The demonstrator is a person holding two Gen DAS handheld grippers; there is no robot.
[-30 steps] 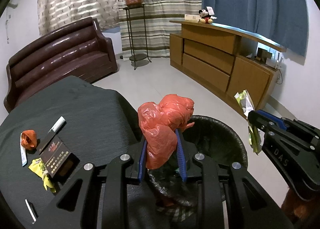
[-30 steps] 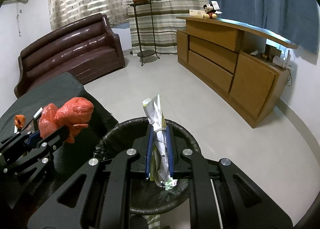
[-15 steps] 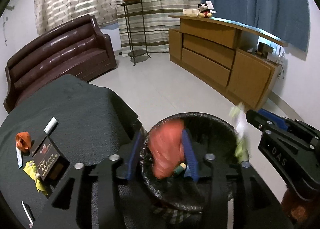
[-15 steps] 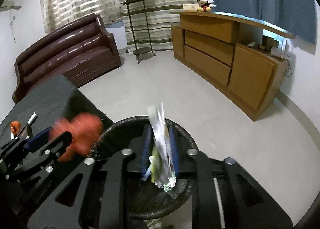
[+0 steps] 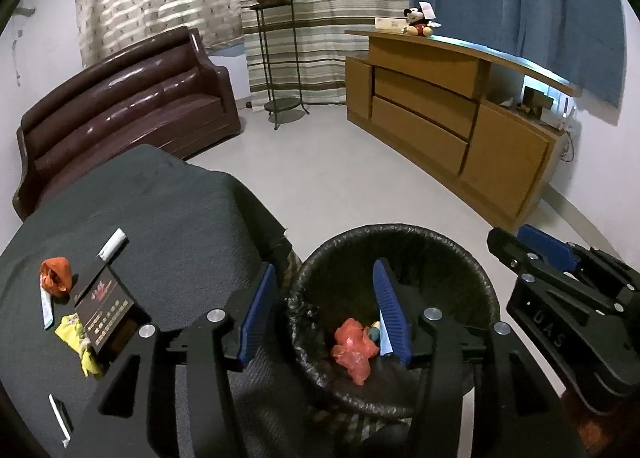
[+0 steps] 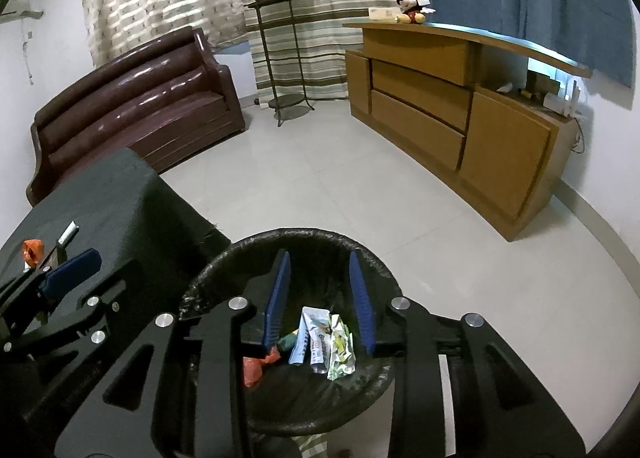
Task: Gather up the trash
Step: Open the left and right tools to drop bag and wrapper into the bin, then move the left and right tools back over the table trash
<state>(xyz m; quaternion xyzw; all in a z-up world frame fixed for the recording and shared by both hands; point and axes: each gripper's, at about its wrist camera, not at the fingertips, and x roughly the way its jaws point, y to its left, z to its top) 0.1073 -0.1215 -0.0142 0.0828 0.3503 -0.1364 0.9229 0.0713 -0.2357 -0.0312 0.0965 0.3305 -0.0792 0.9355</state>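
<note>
A black-lined trash bin (image 5: 460, 258) stands on the floor beside the table; it also shows in the right wrist view (image 6: 224, 266). My left gripper (image 5: 324, 302) is open and empty over the bin's left rim. A crumpled red plastic bag (image 5: 354, 346) lies inside the bin. My right gripper (image 6: 320, 290) is open and empty above the bin. A crumpled paper wrapper (image 6: 328, 342) lies in the bin below it, next to the red bag (image 6: 256, 366). On the table lie a small orange scrap (image 5: 56, 274), a yellow wrapper (image 5: 76, 342) and a white strip (image 5: 47, 308).
The table has a dark cloth (image 5: 160, 210). On it lie a dark box (image 5: 104, 306) and a white stick (image 5: 113, 244). A brown sofa (image 5: 120, 106), a plant stand (image 5: 276, 58) and a wooden cabinet (image 5: 460, 118) stand around the pale floor.
Both grippers opened over the bin. The red bag dropped from the left gripper and the paper wrapper dropped from the right gripper; both now lie inside the bin.
</note>
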